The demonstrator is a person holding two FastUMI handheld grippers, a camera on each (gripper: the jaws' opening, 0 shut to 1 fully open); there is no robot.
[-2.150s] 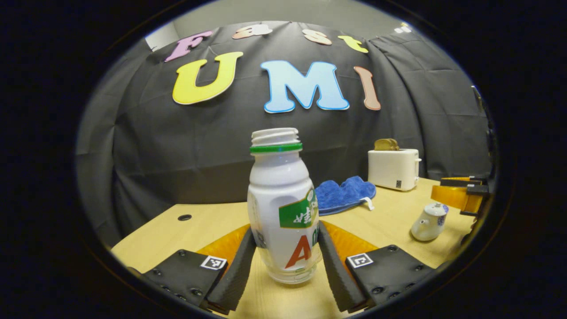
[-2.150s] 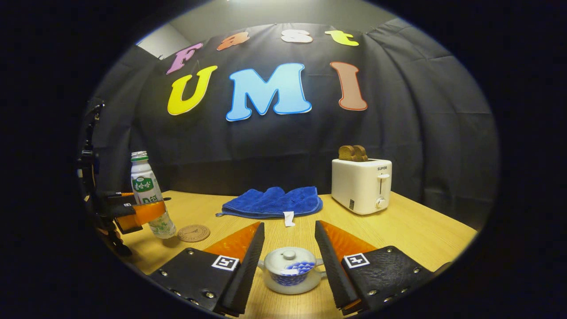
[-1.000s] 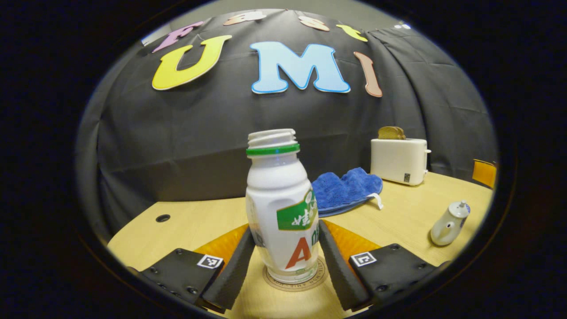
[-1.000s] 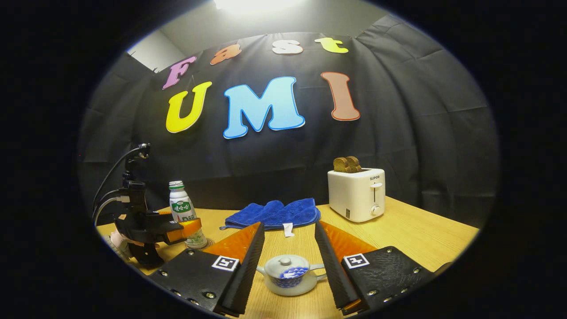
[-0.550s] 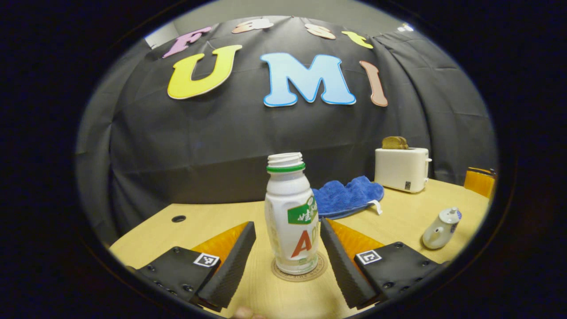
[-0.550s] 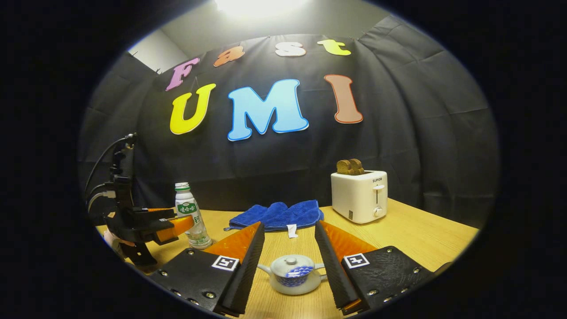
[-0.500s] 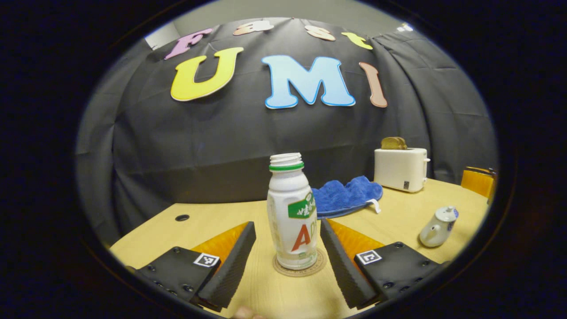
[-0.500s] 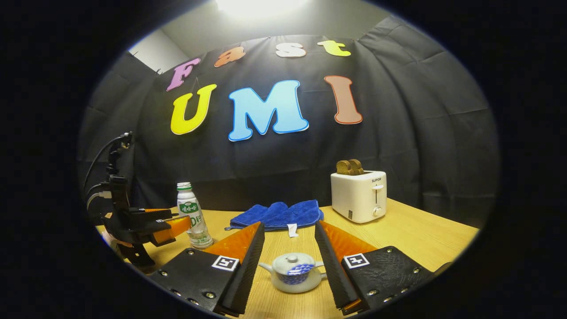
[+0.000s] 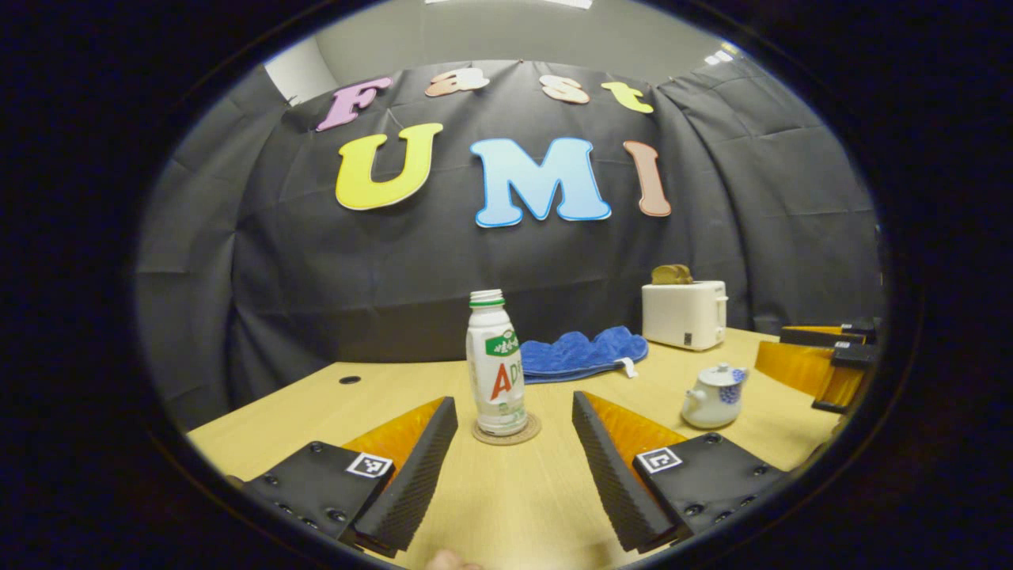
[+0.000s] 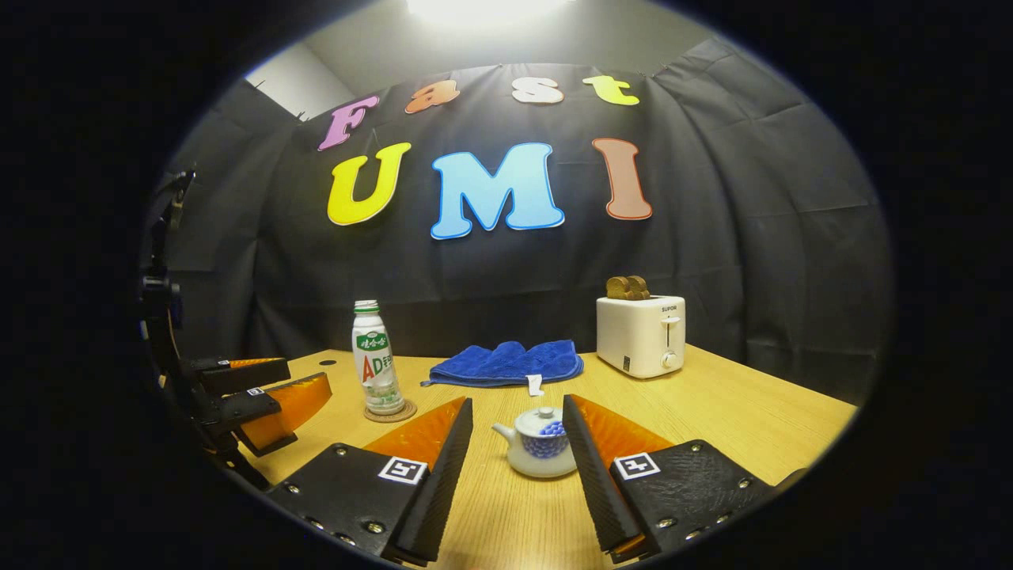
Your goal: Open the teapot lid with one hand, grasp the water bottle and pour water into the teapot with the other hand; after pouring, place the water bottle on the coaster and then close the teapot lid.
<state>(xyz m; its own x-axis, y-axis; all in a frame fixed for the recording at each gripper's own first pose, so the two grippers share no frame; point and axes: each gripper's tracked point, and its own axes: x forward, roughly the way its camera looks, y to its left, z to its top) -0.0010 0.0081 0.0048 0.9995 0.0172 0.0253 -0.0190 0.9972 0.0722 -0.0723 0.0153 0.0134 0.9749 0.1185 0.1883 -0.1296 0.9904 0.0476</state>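
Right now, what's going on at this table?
A person works two tools. The left hand-held gripper is open, clear of the water bottle, which stands upright on the coaster. The right hand-held gripper is open by the teapot, whose lid is on. The job looks about finished.

Left claw (image 9: 514,451) and right claw (image 10: 516,467) both agape, empty, low above tabletop.

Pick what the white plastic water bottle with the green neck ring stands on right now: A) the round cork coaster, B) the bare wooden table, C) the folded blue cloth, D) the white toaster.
A: the white plastic water bottle stands upright on the round cork coaster, with the open left gripper drawn back and clear of it.
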